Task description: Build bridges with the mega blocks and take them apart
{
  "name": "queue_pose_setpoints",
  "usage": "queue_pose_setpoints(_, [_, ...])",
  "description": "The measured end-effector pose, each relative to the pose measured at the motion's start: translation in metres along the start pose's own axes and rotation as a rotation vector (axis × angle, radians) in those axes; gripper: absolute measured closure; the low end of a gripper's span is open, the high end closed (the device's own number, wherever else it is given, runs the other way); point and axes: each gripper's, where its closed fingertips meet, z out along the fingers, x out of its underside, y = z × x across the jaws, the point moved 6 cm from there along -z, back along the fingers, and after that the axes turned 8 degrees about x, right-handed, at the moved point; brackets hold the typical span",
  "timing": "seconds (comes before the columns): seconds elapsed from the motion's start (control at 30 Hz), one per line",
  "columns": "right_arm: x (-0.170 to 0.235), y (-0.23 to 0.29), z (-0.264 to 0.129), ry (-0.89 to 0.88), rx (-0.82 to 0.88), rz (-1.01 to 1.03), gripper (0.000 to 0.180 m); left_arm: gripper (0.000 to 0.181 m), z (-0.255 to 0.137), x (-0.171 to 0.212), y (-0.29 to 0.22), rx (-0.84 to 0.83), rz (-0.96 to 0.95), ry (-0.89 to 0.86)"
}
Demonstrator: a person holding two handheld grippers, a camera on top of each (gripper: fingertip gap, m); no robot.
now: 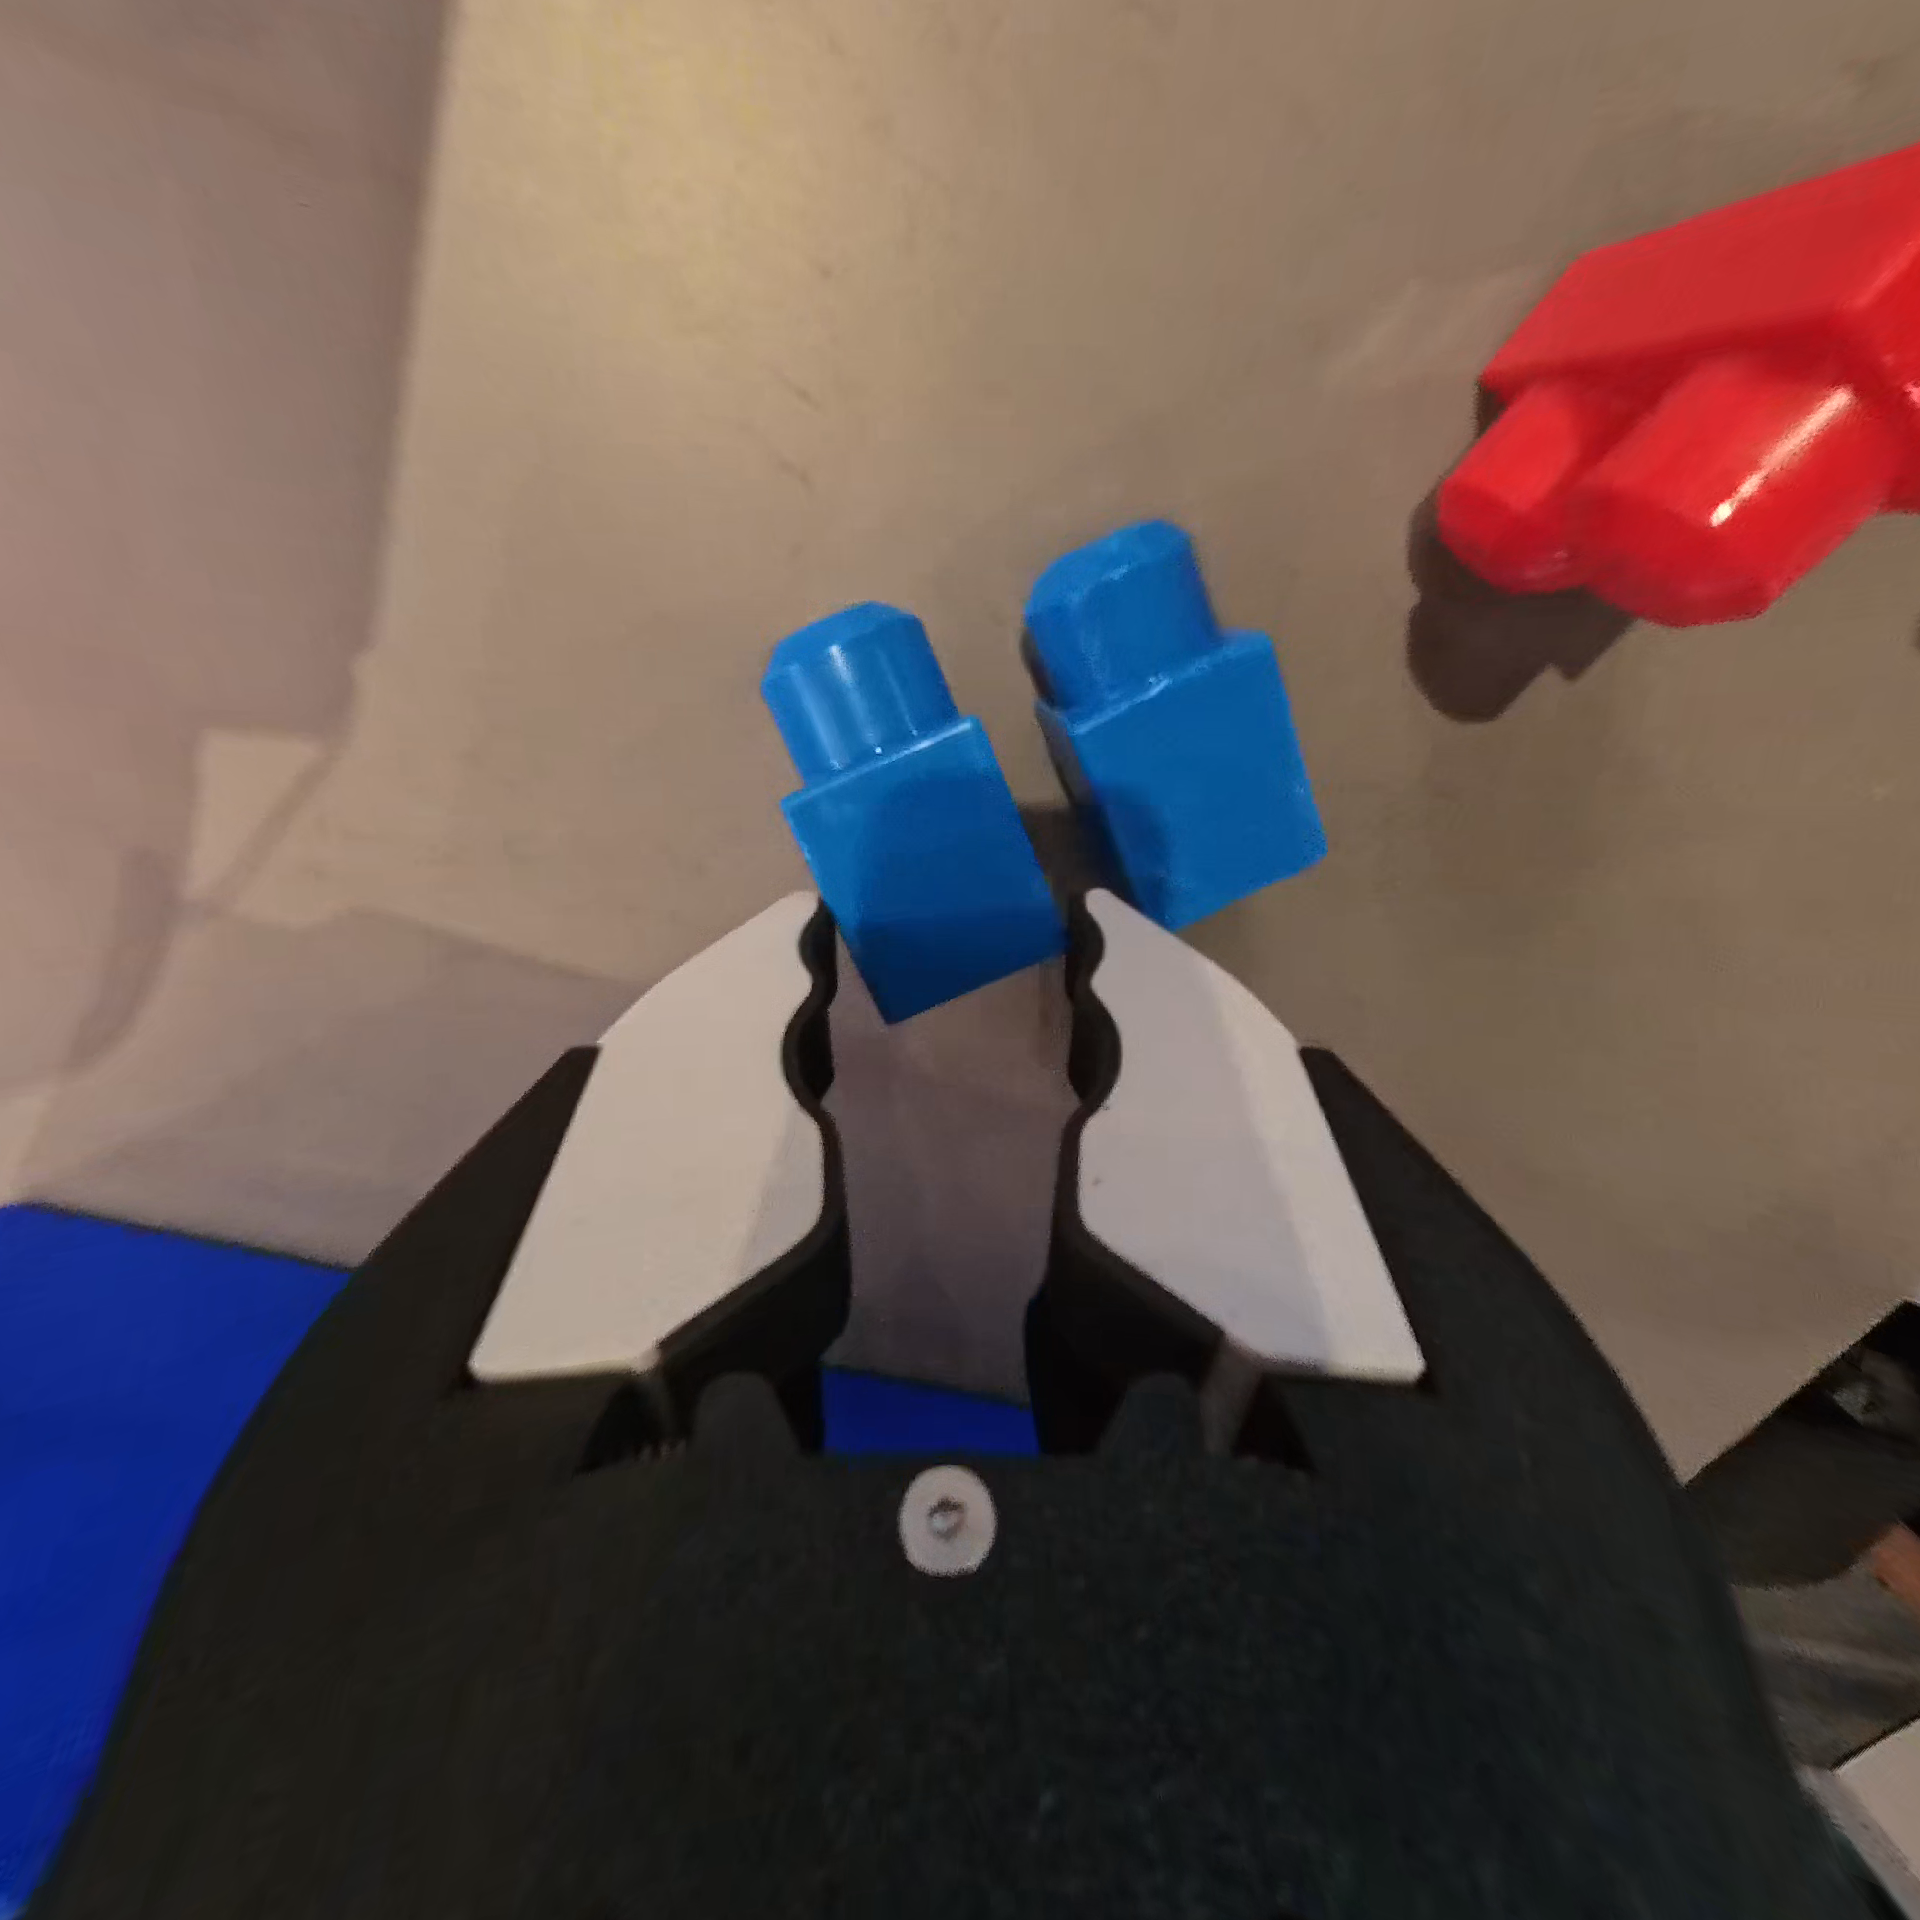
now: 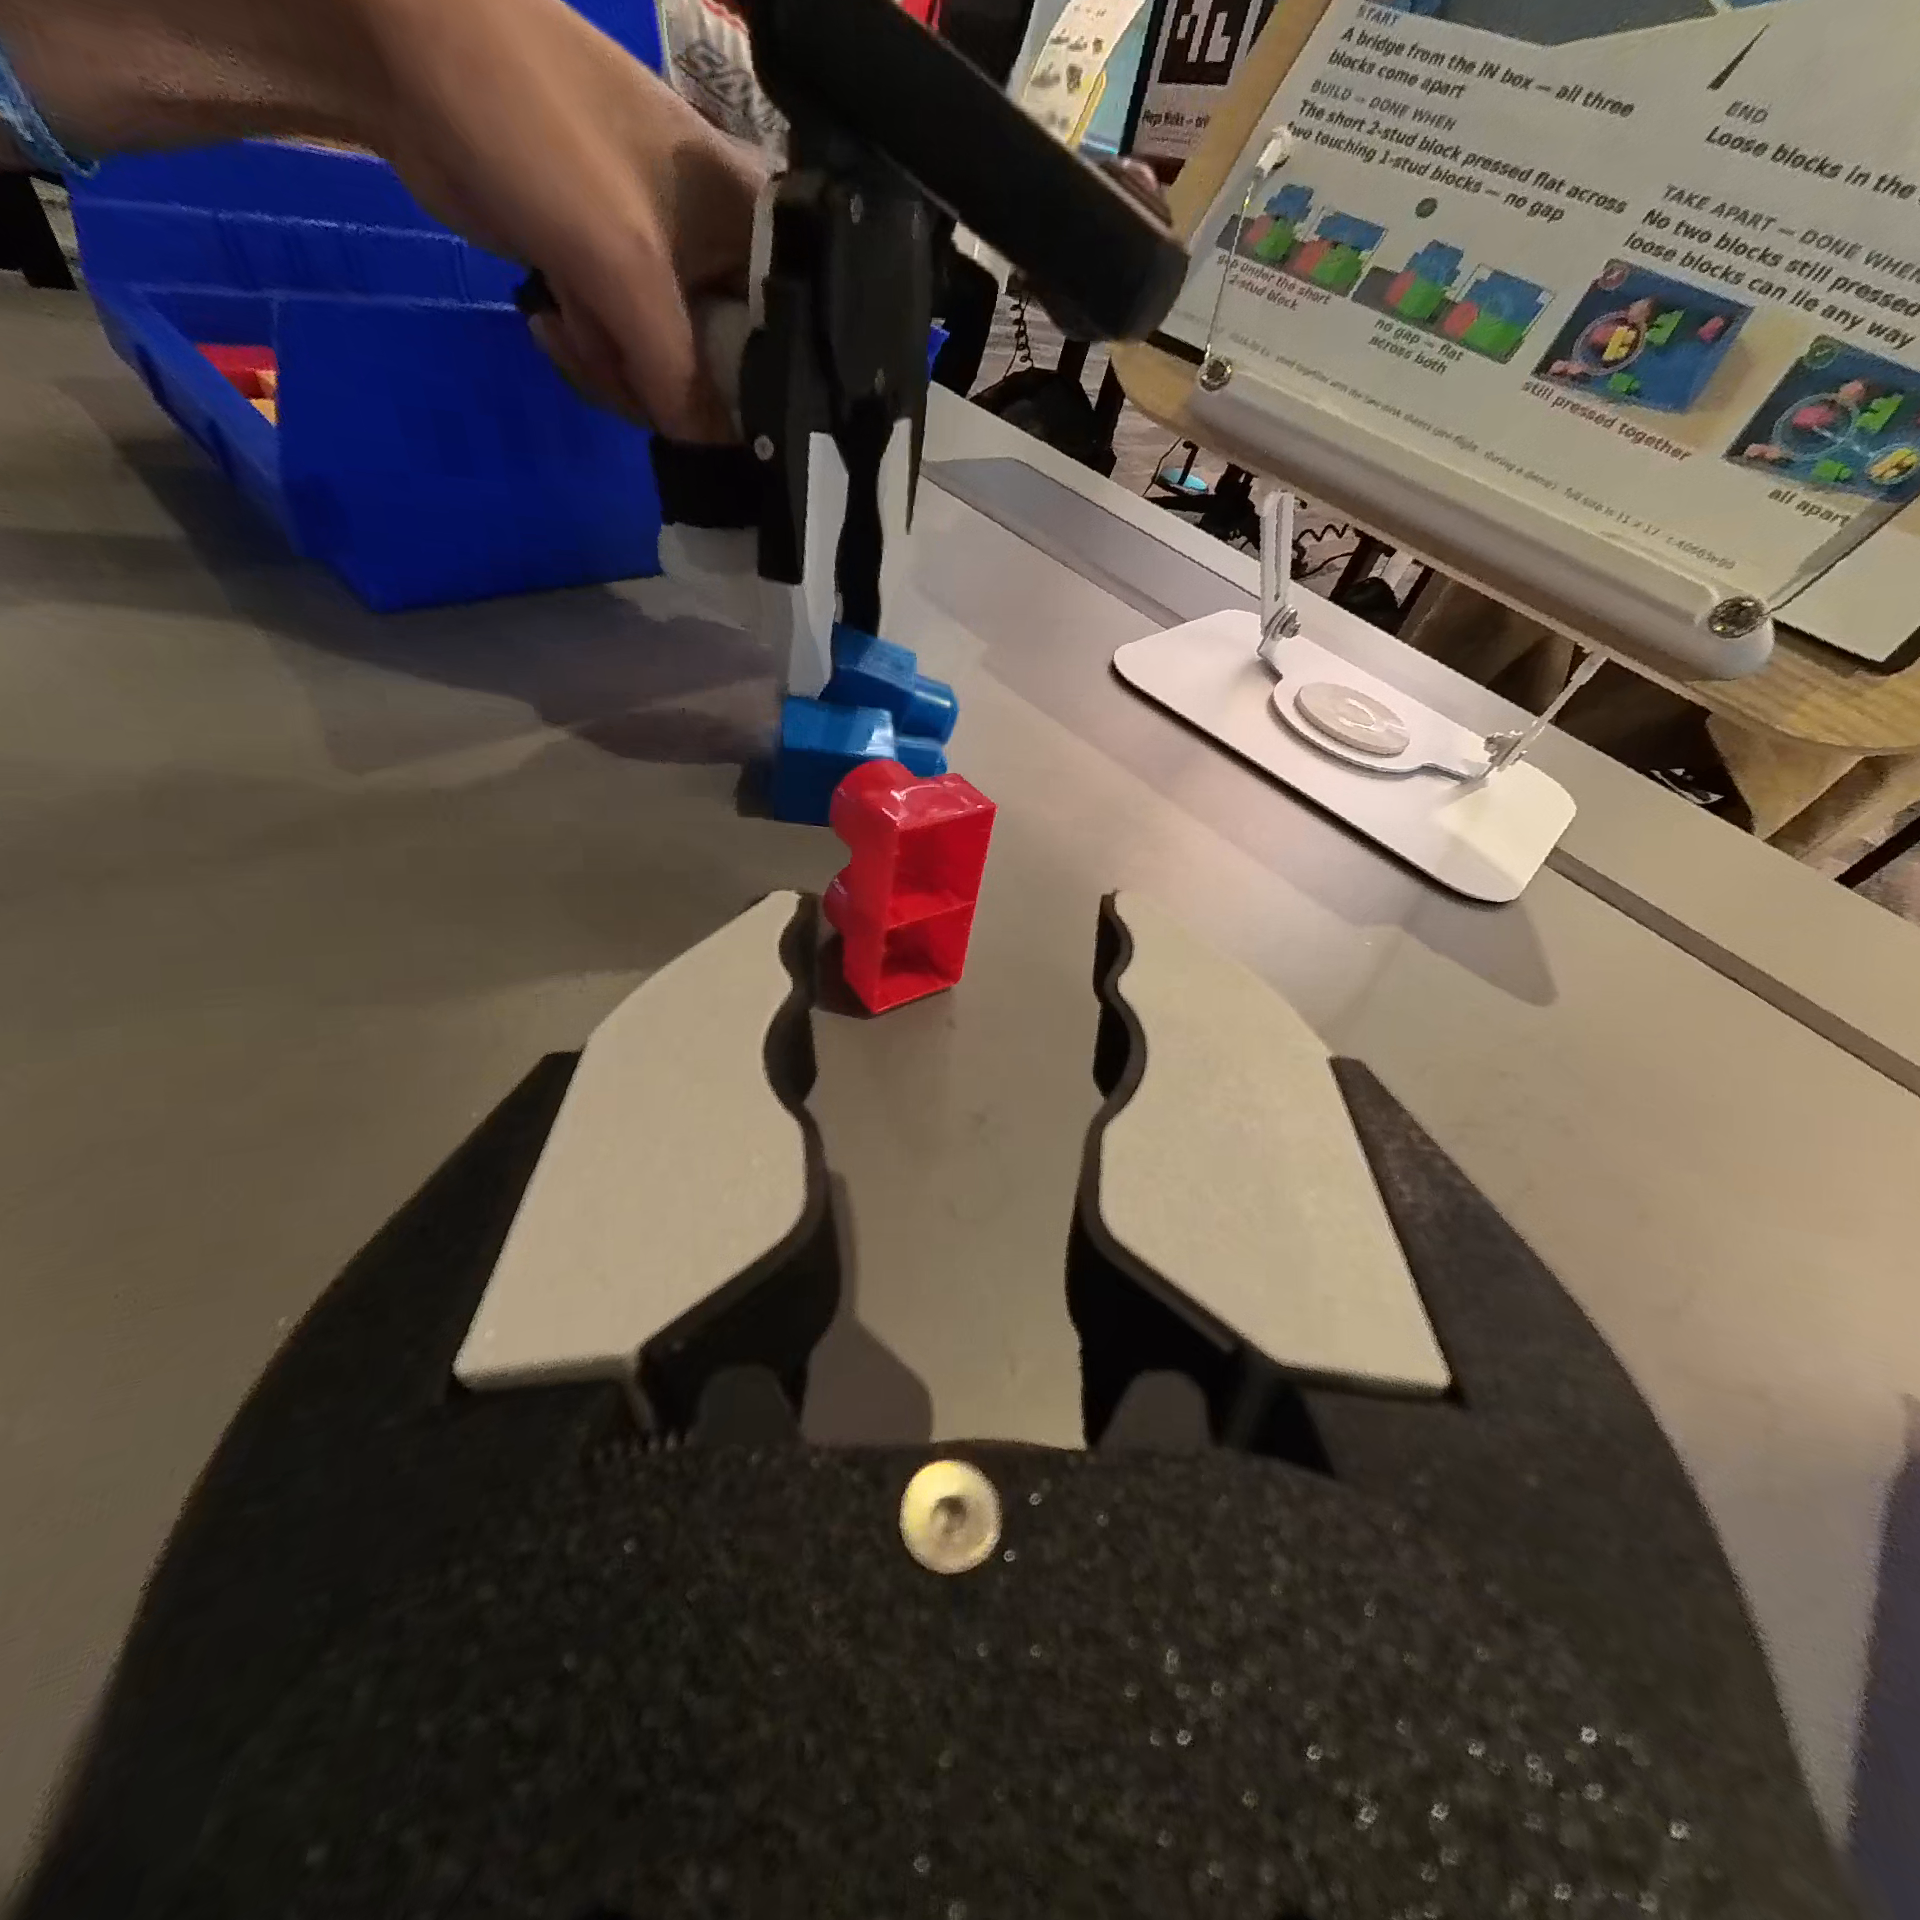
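Note:
Two blue one-stud blocks lie on their sides on the grey table (image 1: 623, 416). My left gripper (image 1: 951, 930) points down, and its fingertips close on the base of the left blue block (image 1: 914, 831). The second blue block (image 1: 1174, 769) lies just outside the right finger. A red two-stud block (image 1: 1704, 436) lies to the right. In the right wrist view, my right gripper (image 2: 951, 914) is open and empty, low over the table. The red block (image 2: 914, 894) stands on end just ahead of its left fingertip. Behind it are the blue blocks (image 2: 831, 748) and the left gripper (image 2: 831, 644).
A blue bin (image 2: 416, 436) holding several blocks stands at the back left, also in the left wrist view (image 1: 125, 1455). An instruction card (image 2: 1558, 260) on a white stand (image 2: 1351, 758) is at the right. A person's hand (image 2: 582, 208) holds the left gripper.

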Motion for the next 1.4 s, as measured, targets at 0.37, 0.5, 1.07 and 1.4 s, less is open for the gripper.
queue_pose_setpoints(0.37, [0.001, -0.001, 0.001, 0.007, -0.003, 0.007, 0.129, 0.112, -0.006, 0.011, -0.029, 0.163, -0.003, -0.002])
queue_pose_setpoints(0.5, [0.000, 0.001, 0.000, 0.005, -0.011, 0.006, 0.129, 0.104, -0.005, 0.015, -0.036, 0.102, -0.052, -0.050])
queue_pose_setpoints(1.07, [-0.002, 0.004, -0.001, -0.002, -0.028, 0.012, 0.129, 0.075, 0.011, -0.006, -0.059, -0.356, -0.389, -0.454])
queue_pose_setpoints(1.4, [-0.002, 0.004, -0.001, 0.001, -0.030, 0.016, 0.129, 0.074, 0.028, -0.010, -0.044, -0.313, -0.448, -0.442])
